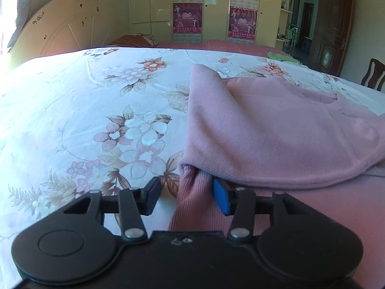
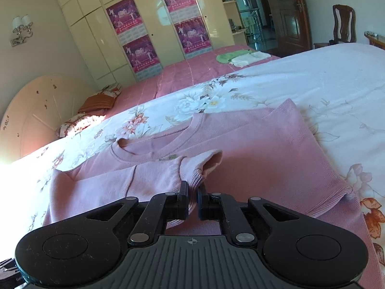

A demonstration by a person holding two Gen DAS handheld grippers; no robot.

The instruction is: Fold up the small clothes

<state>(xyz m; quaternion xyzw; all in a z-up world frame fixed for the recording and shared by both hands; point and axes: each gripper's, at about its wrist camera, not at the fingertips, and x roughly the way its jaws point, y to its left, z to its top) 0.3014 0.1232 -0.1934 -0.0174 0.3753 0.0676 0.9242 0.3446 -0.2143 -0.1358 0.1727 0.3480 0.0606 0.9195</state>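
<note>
A small pink sweater [image 2: 264, 149] lies on the floral bedsheet [image 2: 312, 84], neckline toward the headboard. Its left sleeve [image 2: 154, 175] is folded across the body, the ribbed cuff [image 2: 199, 168] at mid-chest. My right gripper [image 2: 193, 200] is shut on the sleeve just behind the cuff. In the left wrist view the sweater [image 1: 276, 130] fills the right half, a folded edge lying over the ribbed hem [image 1: 192, 200]. My left gripper [image 1: 186, 196] is open, its jaws either side of the sweater's left bottom corner, the hem between them.
A pink bed cover [image 2: 192, 72] lies beyond the sheet with a green cloth [image 2: 231, 56] and a white cloth [image 2: 247, 59] on it. Pillows [image 2: 96, 101] lie by the round headboard [image 2: 36, 115]. A wardrobe, a door and a wooden chair [image 2: 344, 24] stand behind.
</note>
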